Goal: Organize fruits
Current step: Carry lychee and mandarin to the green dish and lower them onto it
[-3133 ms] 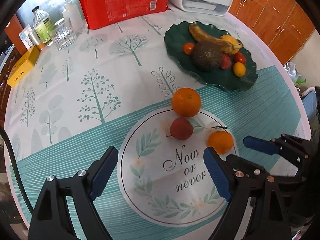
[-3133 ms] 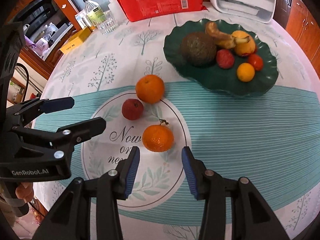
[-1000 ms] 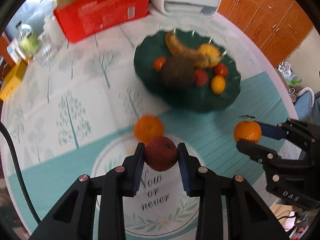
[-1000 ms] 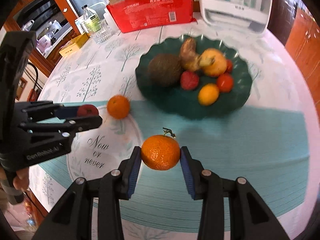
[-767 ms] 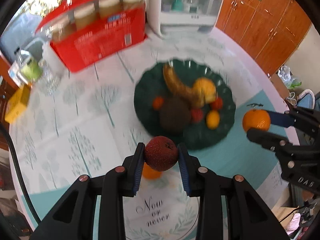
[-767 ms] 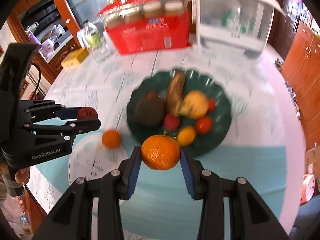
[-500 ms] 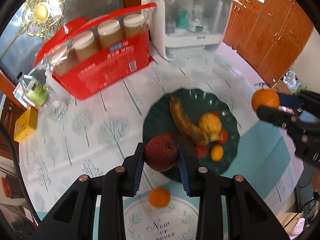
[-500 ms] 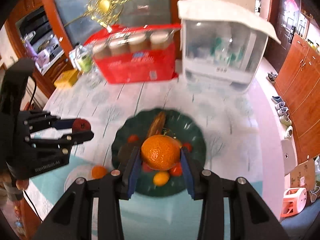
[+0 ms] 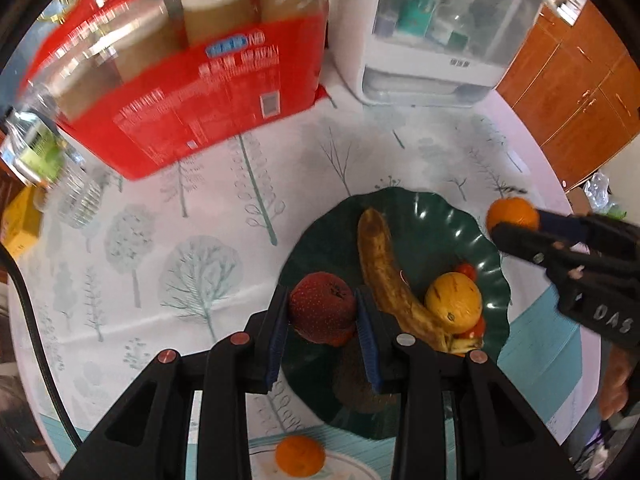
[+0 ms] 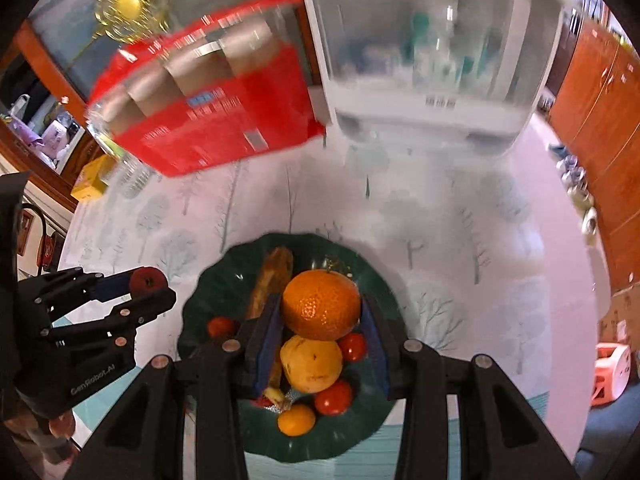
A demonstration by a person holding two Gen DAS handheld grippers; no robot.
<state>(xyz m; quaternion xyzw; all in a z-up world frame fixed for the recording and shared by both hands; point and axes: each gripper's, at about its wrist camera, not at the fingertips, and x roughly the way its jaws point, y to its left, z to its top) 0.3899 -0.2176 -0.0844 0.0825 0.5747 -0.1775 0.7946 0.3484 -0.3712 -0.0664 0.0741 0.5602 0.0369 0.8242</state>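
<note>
We look down on a round table covered by a tree-print tablecloth [image 9: 208, 264], with wooden cabinets [image 9: 576, 92] behind it. At the far side stand a white appliance [image 9: 432, 48] and a red pack of jars [image 9: 192, 80], both blurred. Nearer to us sits the dark green plate [image 9: 436, 224], which carries a browned banana [image 9: 380, 276], a yellow fruit [image 9: 454, 304], small red tomatoes [image 10: 334, 398] and a small orange fruit [image 10: 296, 419]. Our left gripper [image 9: 322, 314] is clamped on a dark red fruit [image 9: 322, 312] above the plate's near left edge. Our right gripper [image 10: 322, 304] pinches a tangerine [image 10: 322, 304] over the fruit pile. One more orange [image 9: 300, 455] lies on the cloth, just short of the plate.
</note>
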